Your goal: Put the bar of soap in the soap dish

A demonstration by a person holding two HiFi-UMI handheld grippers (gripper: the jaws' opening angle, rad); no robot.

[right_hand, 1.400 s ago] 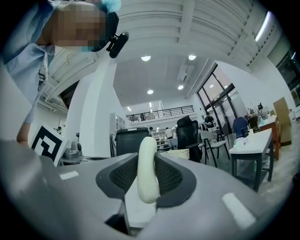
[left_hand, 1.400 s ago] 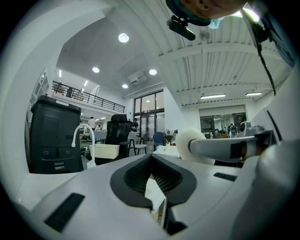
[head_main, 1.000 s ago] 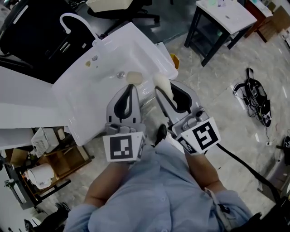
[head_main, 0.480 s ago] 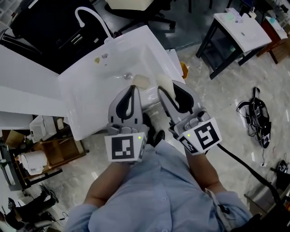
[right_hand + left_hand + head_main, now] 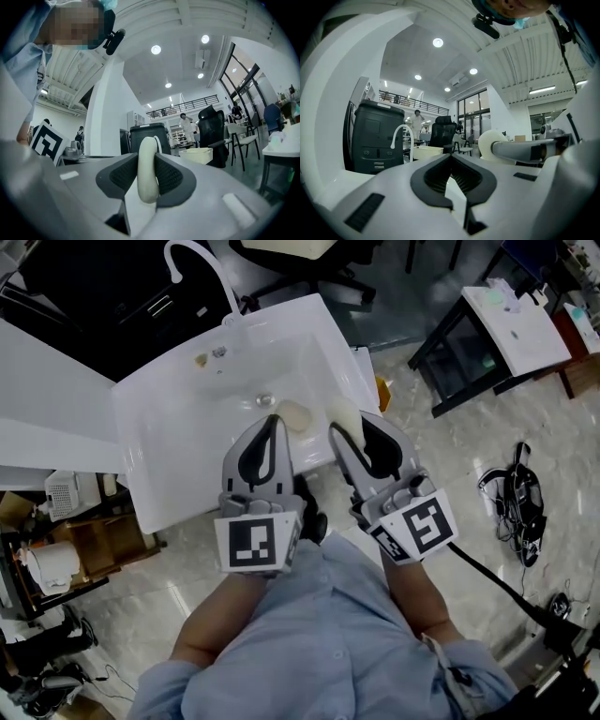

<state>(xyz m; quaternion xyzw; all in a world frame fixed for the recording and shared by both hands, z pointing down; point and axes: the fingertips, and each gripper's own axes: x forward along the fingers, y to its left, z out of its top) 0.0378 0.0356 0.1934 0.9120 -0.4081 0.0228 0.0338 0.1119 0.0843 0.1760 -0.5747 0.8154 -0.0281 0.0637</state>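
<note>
Jaws of the right gripper [image 5: 149, 164] are closed on the bar of soap [image 5: 146, 145], a pale cream bar that stands on edge between the dark pads, with its rounded top rising above them. In the head view the right gripper [image 5: 347, 427] holds the bar of soap [image 5: 339, 412] over the near right edge of the white sink [image 5: 178, 427]. The left gripper [image 5: 451, 159] is closed and empty; its two tips meet with nothing between them. From above, the left gripper [image 5: 272, 423] lies beside the right one, and both point toward the basin.

A pale oval soap dish [image 5: 295, 415] lies inside the basin, between the drain [image 5: 265, 399] and the held bar, just beside the left gripper's tips. The bar is close to the dish but not in it. A curved white faucet [image 5: 202, 263] stands at the far rim of the sink, and the left gripper view shows it in front of a dark cabinet [image 5: 375, 136]. A small white-topped table [image 5: 516, 320] stands well off to the right, and a tangle of black cables [image 5: 516, 507] lies on the floor.
</note>
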